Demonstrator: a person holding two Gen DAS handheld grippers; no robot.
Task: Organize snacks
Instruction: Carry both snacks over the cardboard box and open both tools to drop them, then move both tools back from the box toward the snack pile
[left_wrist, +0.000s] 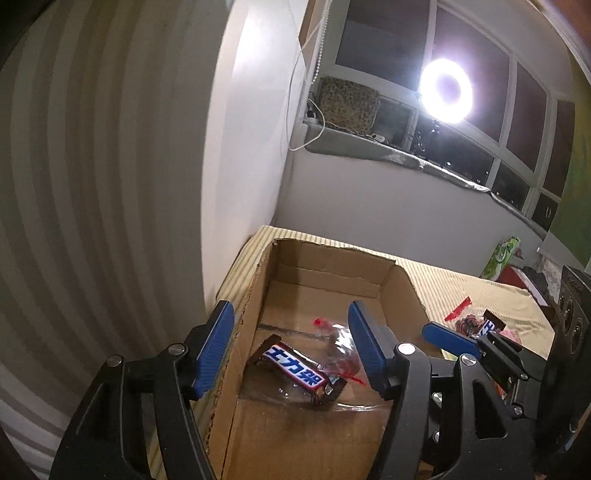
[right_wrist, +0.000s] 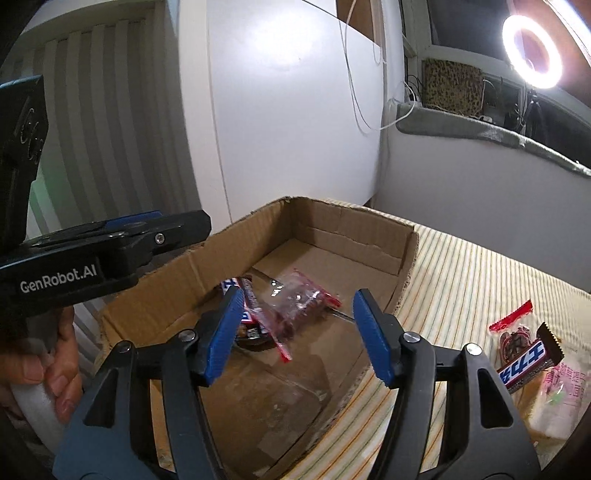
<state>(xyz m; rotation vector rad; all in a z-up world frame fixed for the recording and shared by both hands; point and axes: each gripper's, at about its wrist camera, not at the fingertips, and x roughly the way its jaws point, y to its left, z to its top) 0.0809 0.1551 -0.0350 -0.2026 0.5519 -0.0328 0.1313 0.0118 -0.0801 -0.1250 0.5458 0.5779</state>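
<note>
Two snacks are already placed inside the cardboard box: a brown chocolate bar lies on the box floor, and a clear packet with red ends lies just beside it, touching or partly over it. This part of the task can be judged as done.

The left claw is seen above the box with its jaws apart, and nothing is held between them; the chocolate bar lies below, on the cardboard. The right claw is also held with its jaws apart over the box, and nothing is pressed by its pads.

More work is left. On the striped cloth to the right of the box, well outside it, a second chocolate bar, another clear packet with a red end and a pale pink-printed packet are gathered together. These three are probably to be moved into the box next. Whether more snacks exist outside the views cannot be told.
</note>
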